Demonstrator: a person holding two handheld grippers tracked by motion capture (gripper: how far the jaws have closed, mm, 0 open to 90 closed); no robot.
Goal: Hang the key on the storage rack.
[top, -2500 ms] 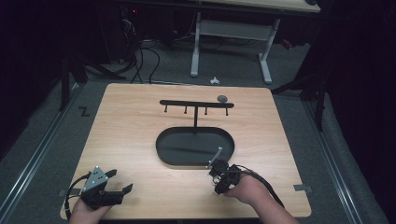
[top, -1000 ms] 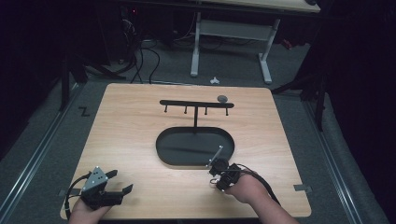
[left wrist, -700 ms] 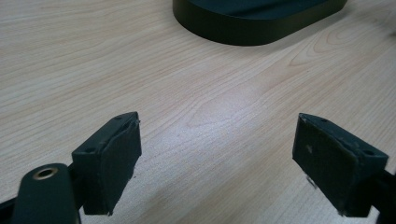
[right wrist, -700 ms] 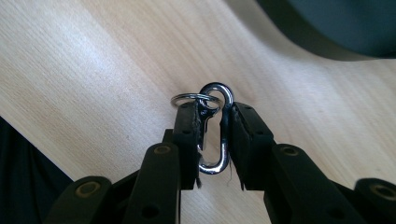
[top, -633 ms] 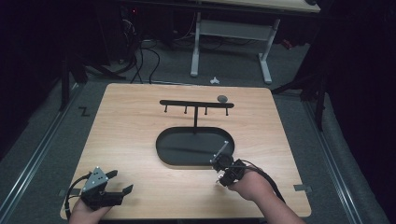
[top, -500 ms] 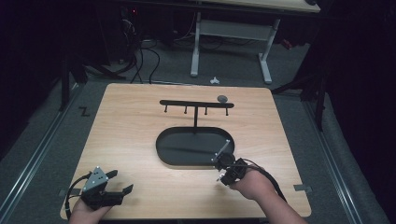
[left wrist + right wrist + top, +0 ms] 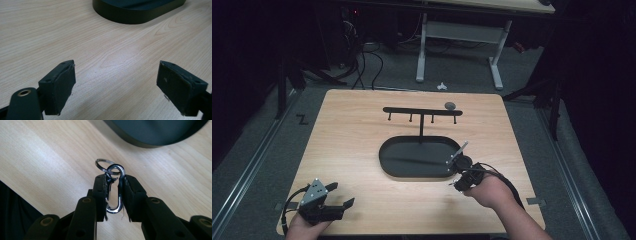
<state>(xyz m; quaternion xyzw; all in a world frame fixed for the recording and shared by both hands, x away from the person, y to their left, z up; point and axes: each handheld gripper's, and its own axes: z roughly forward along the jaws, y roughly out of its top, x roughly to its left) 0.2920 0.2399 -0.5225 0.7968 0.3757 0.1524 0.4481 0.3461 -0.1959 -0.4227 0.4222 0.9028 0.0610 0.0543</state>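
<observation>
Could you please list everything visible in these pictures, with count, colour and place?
Table: one, light wood, centre of the high view.
Stand: one, black, a bar with four pegs on a post rising from an oval base, mid-table.
Small round object: one, grey, by the bar's right end; too small to identify.
Carabiner clip: one, silver, clamped in the right tongs.
Key ring: one, silver, threaded through the clip's top.
Desk: one, white legs, behind the table.
Left tongs: black, open, near-left table corner.
Right tongs: black, beside the base's right end.
</observation>
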